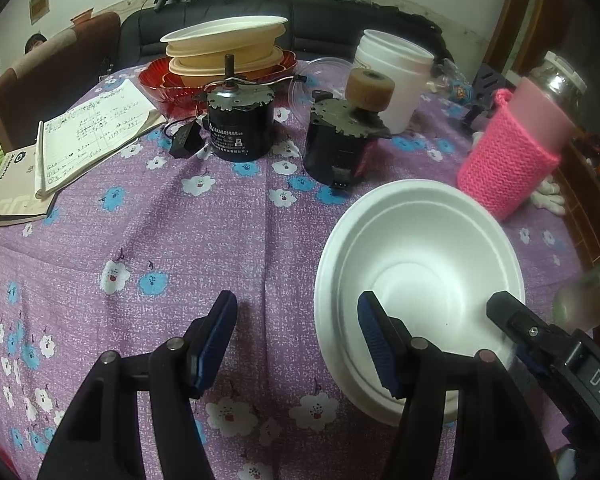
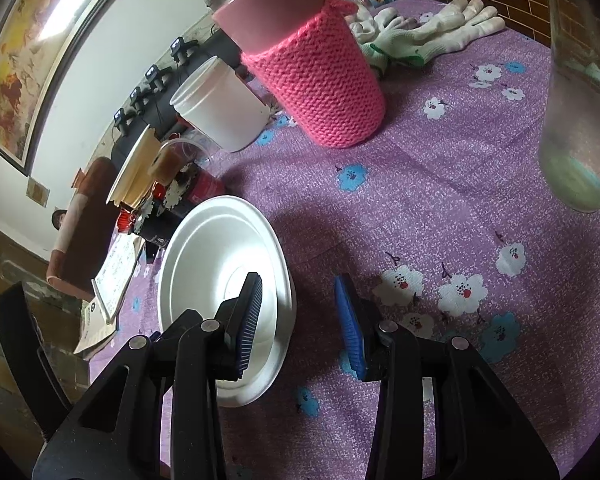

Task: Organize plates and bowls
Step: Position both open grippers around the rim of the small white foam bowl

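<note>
Fingers spread wide and gripping nothing, the left hand-held gripper (image 1: 298, 344) hovers low over the purple flower-print cloth-covered surface (image 1: 160, 248), its right finger reaching over the near rim of a white foam bowl (image 1: 420, 276). The right hand-held gripper (image 2: 298, 320), likewise released, straddles the rim of that same white foam bowl (image 2: 216, 264), one blue-padded finger above the bowl's inside and the other outside over the cloth; whether either pad touches the rim cannot be told. Behind the bowl stand two black cylindrical motors (image 1: 240, 124), one capped with a brown foam roller (image 1: 370, 90). Farther behind the bowl, a stack of cream plates and bowls (image 1: 226, 46) sits in a red glass dish (image 1: 160, 88). Beside the bowl rises a pink cup in a knitted pink sleeve (image 2: 320, 80), with a white plastic tub (image 2: 220, 104) just beyond it. White work gloves (image 2: 420, 36) lie well behind the bowl, past the cup.
</note>
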{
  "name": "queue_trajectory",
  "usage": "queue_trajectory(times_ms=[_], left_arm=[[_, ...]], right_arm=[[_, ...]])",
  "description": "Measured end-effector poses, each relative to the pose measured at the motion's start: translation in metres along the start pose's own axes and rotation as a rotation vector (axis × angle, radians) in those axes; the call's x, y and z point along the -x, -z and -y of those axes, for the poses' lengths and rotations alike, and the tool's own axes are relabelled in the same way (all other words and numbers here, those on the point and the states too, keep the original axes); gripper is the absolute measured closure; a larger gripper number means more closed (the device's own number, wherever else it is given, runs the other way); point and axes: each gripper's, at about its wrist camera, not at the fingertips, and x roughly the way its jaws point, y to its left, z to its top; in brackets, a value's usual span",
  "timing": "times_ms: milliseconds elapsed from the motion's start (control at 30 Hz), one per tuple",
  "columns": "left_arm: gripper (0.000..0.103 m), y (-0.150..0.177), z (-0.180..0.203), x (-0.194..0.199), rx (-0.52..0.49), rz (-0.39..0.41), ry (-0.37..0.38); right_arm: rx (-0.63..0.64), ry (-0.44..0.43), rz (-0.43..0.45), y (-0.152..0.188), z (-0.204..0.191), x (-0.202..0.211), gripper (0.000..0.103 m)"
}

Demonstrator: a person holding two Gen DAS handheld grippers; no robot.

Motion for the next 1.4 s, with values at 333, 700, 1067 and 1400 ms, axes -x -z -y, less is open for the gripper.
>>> queue_trajectory(times_ms=[333, 700, 1067, 1400], left_arm=[[0.040, 0.0018, 0.0035, -0.0013, -0.017, 0.004, -0.007], [0.040, 0.0033, 0.0048, -0.0034, -0.022, 0.003, -0.013], [0.040, 0.0039, 0.0058, -0.0059, -0.029, -0.002, -0.016], [0.040, 0.0042, 0.0064, -0.0066, -0.032, -0.003, -0.019]], right_arm=[[-0.003, 0.004, -0.001, 0.0009, -0.0021, -0.0050, 0.065], [0.005, 0.007, -0.006, 0.0018, -0.0036, -0.0078, 0.065], [0.001, 0.008, -0.001, 0.0018, -0.0028, -0.0059, 0.065], [0.005, 0.012, 0.008, 0.0017, -0.0033, -0.0048, 0.065]])
